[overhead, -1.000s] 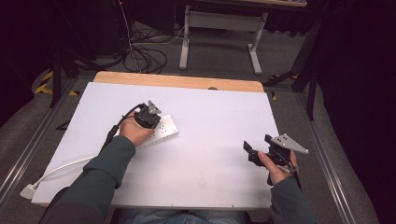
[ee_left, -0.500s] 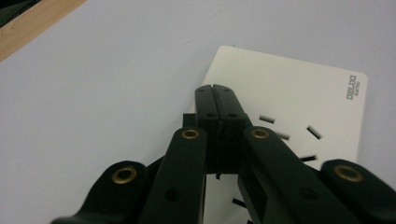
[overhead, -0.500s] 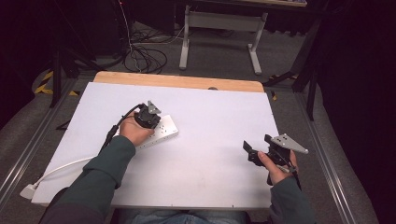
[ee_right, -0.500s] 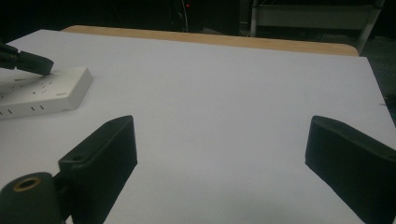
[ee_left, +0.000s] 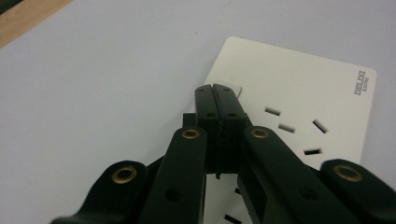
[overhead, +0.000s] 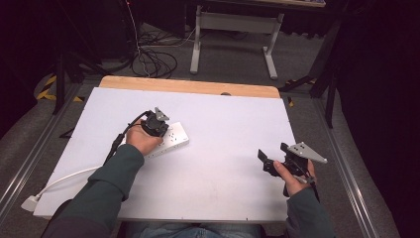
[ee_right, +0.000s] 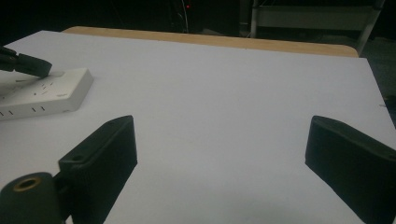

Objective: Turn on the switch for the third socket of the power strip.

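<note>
Meanwhile, nothing is shifting between the earlier pictures and this one: both hands are keeping their places. At the left of the white tabletop [overhead: 223, 129], the left tool [overhead: 161, 130] is resting on a white power strip [overhead: 171, 141], which is lying flat, left of the tabletop's middle, with its white cord [overhead: 59, 181] trailing off toward the near left corner. Its jaws are pressed fully together, holding nothing, and their joined tips are sitting on the strip's switch [ee_left: 229, 88], beside the socket slots. That stillness is suggesting, as a judgement, that the switch is being pushed right now. Farther right, the right tool [overhead: 267, 161] is hovering near the tabletop's right edge, jaws spread wide and empty.
</note>
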The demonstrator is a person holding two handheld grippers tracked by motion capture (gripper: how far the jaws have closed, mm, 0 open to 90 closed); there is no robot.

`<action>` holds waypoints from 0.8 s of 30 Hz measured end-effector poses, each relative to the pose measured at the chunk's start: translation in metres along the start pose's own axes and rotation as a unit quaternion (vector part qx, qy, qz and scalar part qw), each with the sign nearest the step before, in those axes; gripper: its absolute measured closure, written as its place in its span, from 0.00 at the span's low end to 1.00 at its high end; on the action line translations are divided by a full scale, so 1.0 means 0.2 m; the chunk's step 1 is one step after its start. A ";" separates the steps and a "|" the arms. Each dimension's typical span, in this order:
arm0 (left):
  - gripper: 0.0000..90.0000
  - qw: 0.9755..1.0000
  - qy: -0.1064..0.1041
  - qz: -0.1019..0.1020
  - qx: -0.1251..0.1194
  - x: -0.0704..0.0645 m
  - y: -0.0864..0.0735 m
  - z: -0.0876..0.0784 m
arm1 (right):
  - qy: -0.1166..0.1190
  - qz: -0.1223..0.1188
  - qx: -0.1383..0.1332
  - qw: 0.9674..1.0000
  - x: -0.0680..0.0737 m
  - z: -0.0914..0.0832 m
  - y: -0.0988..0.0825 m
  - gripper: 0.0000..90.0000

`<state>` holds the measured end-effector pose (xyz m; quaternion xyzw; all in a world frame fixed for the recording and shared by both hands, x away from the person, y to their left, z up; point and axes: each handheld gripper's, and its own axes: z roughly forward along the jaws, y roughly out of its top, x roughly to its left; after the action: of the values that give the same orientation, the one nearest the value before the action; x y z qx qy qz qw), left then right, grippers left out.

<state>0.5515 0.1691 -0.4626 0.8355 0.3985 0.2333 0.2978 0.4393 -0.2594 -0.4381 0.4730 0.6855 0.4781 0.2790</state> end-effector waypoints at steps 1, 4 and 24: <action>1.00 1.000 0.000 0.000 -0.001 0.00 0.00 0.00 | 0.000 0.000 0.000 1.000 0.00 0.00 0.00 0.11; 1.00 1.000 0.007 0.009 0.000 -0.01 0.00 0.00 | 0.001 0.000 0.000 1.000 0.00 0.00 0.00 0.11; 1.00 0.999 0.018 -0.019 -0.035 0.02 -0.03 -0.04 | 0.012 -0.006 0.001 1.000 0.02 0.04 0.02 0.11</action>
<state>0.5455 0.1780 -0.4593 0.8127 0.4111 0.2568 0.3235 0.4453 -0.2525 -0.4375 0.4633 0.6921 0.4817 0.2728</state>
